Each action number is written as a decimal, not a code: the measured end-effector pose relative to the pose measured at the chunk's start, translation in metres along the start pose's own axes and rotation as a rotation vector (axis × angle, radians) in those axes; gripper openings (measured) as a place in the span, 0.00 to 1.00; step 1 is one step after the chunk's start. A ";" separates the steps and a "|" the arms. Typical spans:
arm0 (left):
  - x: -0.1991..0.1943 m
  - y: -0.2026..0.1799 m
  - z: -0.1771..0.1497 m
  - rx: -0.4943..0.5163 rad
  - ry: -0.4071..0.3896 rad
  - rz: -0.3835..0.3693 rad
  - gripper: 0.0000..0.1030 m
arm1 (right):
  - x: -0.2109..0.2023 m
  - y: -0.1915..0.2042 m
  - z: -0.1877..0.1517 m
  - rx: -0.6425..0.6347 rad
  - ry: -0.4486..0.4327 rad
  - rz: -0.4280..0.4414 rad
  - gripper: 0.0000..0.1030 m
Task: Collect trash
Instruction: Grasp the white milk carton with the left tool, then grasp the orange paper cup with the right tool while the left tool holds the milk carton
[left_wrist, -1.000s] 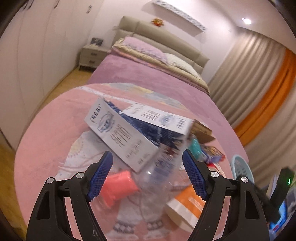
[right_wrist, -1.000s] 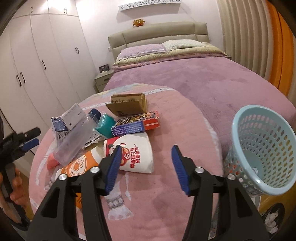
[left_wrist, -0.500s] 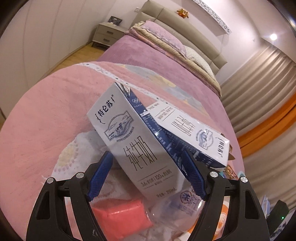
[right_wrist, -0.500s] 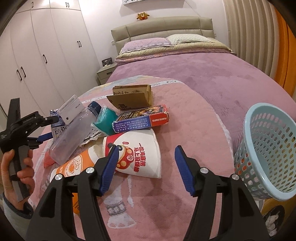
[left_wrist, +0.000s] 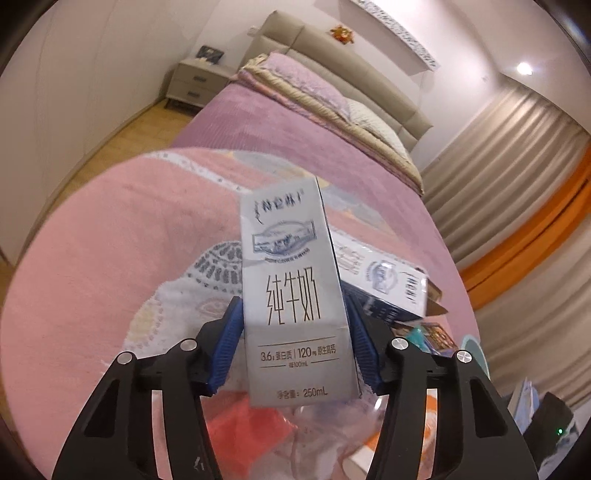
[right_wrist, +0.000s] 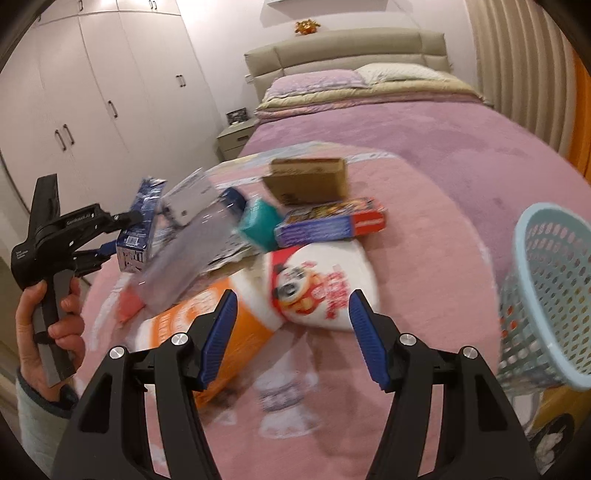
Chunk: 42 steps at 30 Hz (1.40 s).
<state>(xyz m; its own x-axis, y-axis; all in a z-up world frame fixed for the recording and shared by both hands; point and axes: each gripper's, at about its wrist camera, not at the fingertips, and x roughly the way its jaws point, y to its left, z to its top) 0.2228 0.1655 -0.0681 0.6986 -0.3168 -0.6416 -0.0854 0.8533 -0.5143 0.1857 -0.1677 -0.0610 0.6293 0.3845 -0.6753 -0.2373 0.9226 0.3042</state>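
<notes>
My left gripper (left_wrist: 293, 319) is shut on a white and blue milk carton (left_wrist: 291, 288), holding it upright above the pink blanket; it also shows in the right wrist view (right_wrist: 138, 229). A second milk carton (left_wrist: 384, 280) lies behind it. My right gripper (right_wrist: 290, 325) is open and empty above a white paper cup (right_wrist: 321, 288) and an orange paper cup (right_wrist: 207, 325). A clear plastic bottle (right_wrist: 192, 251), a teal packet (right_wrist: 260, 223), a blue and red box (right_wrist: 332, 223) and a brown cardboard box (right_wrist: 308, 179) lie in the pile. A light blue basket (right_wrist: 546, 295) stands at the right.
The trash lies on a pink blanket (right_wrist: 424, 240) over a purple bed (right_wrist: 388, 125). White wardrobes (right_wrist: 92, 103) and a nightstand (right_wrist: 234, 138) stand at the left. Curtains (left_wrist: 517, 177) hang at the right. A pink block (left_wrist: 251, 424) lies under the left gripper.
My left gripper has closed on the milk carton and lifted it upright off the pile. My right gripper has moved closer to the paper cups and stays open.
</notes>
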 end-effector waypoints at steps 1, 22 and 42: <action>-0.006 -0.002 -0.001 0.016 -0.006 -0.001 0.52 | 0.001 0.004 -0.002 0.002 0.009 0.012 0.57; -0.044 0.022 -0.057 0.197 0.084 0.074 0.52 | 0.052 0.050 -0.001 0.149 0.194 0.062 0.65; -0.042 0.016 -0.071 0.207 0.058 0.118 0.51 | 0.030 0.098 0.006 -0.055 0.147 0.071 0.47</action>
<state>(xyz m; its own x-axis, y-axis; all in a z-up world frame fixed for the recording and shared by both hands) 0.1414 0.1631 -0.0897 0.6500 -0.2283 -0.7249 -0.0126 0.9504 -0.3106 0.1853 -0.0665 -0.0475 0.4951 0.4458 -0.7457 -0.3200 0.8916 0.3205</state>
